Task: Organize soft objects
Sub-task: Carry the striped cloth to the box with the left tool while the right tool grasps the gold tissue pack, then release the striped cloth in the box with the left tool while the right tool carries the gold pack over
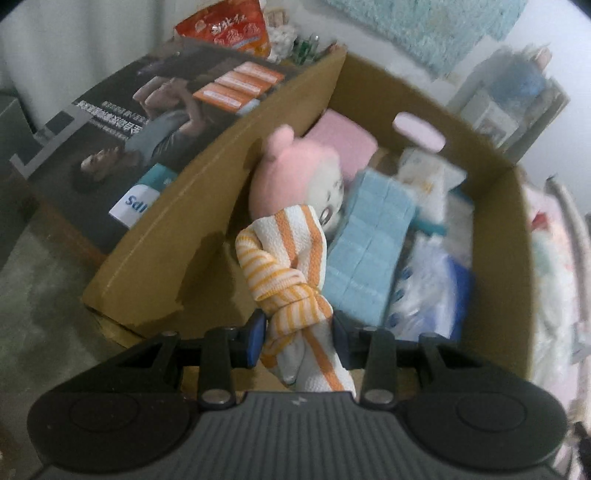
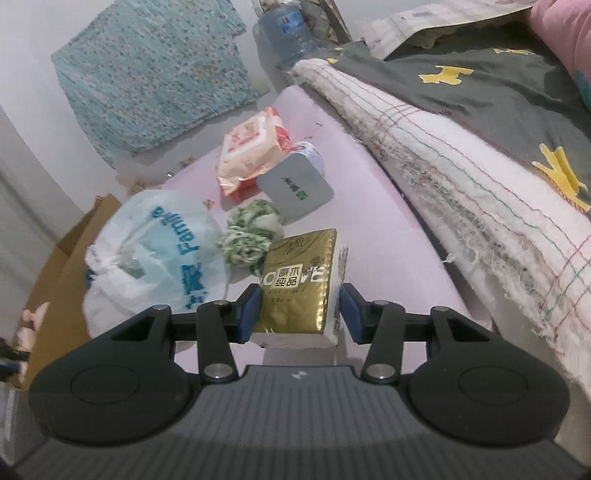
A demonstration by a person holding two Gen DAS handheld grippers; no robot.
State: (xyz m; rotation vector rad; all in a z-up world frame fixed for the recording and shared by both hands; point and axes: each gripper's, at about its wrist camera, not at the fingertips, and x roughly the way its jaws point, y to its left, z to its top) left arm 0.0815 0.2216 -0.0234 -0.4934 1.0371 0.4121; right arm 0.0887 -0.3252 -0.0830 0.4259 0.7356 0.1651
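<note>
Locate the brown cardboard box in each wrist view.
Left wrist: the brown cardboard box fills the centre, open, beneath the left gripper holding a striped plush doll.
Right wrist: only its corner, at the left edge.
Shared landmark: the teal fuzzy mat.

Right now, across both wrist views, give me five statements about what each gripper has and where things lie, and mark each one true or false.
1. The left gripper is clamped on the doll in orange-striped clothes. True.
2. The doll hangs over bare floor, away from any box. False: it is over the open cardboard box.
3. The right gripper has the gold tissue pack between its fingers. True.
4. The cardboard box holds nothing yet. False: a light blue folded cloth and other items already lie inside.
5. The green-and-white yarn bundle lies beside the white plastic bag on the pink surface. True.
</note>
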